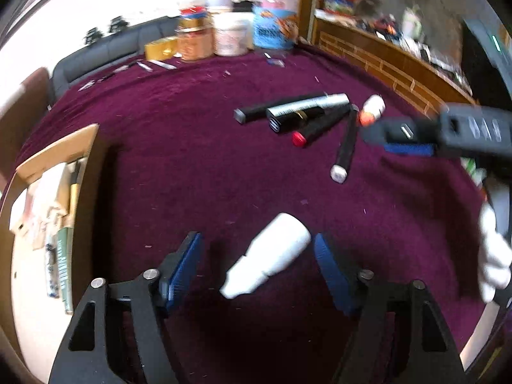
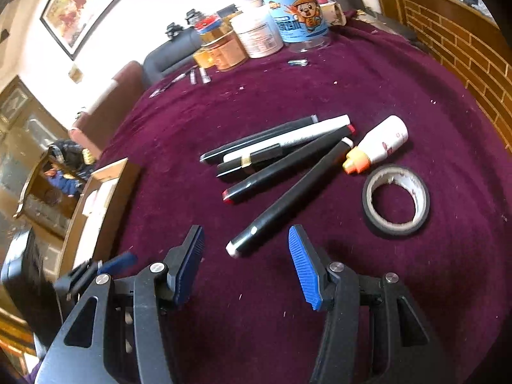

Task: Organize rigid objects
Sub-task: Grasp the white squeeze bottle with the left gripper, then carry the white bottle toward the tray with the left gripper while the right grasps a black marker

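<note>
Bracketing the white bottle (image 1: 267,256), your left gripper (image 1: 257,265) stands apart, pads not touching; bottle lies diagonally across the gap

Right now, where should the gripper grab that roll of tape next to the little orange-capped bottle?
Probably by its wall, coming straight down from above. The roll of tape lies flat on the purple cloth with its hole facing up, so one finger can drop into the hole and the other outside the rim. The side nearest the right gripper looks clear, away from the bottle.
</note>
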Demonstrator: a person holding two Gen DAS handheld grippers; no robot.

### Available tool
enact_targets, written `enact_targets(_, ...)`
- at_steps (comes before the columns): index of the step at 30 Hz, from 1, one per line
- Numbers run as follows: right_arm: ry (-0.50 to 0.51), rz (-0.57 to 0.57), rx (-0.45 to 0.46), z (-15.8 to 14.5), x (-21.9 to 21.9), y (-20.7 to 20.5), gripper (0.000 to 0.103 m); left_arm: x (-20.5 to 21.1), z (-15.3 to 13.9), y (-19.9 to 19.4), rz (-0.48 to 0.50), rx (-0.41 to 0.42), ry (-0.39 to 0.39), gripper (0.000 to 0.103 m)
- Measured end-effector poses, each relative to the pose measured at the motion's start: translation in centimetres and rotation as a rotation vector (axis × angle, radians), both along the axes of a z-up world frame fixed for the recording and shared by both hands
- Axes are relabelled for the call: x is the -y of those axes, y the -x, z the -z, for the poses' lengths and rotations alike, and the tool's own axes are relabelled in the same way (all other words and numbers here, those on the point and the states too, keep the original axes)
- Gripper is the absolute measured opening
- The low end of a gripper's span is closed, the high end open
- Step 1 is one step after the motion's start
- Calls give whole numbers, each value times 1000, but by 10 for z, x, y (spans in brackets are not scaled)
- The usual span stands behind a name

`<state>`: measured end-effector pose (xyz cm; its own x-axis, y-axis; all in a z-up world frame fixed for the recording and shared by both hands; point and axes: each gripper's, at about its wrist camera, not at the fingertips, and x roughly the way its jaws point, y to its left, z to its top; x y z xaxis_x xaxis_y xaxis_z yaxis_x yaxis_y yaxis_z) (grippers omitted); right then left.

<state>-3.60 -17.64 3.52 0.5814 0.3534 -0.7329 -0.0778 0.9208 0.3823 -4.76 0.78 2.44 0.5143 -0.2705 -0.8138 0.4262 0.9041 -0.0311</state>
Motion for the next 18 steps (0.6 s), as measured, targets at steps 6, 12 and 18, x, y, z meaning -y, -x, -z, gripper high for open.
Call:
enact_targets(6, 125, 105, -33, 11, -10, -28, 53, -17, -1, 1, -26, -68, 85, 21)
enact_targets(12, 132, 195, -72, 23, -8, -42, 53, -31, -1, 2, -59, -110, 168, 21)
enact_targets(18, 228, 251, -46, 24, -19, -42, 36, -30, 2, 0, -79, -104, 186, 21)
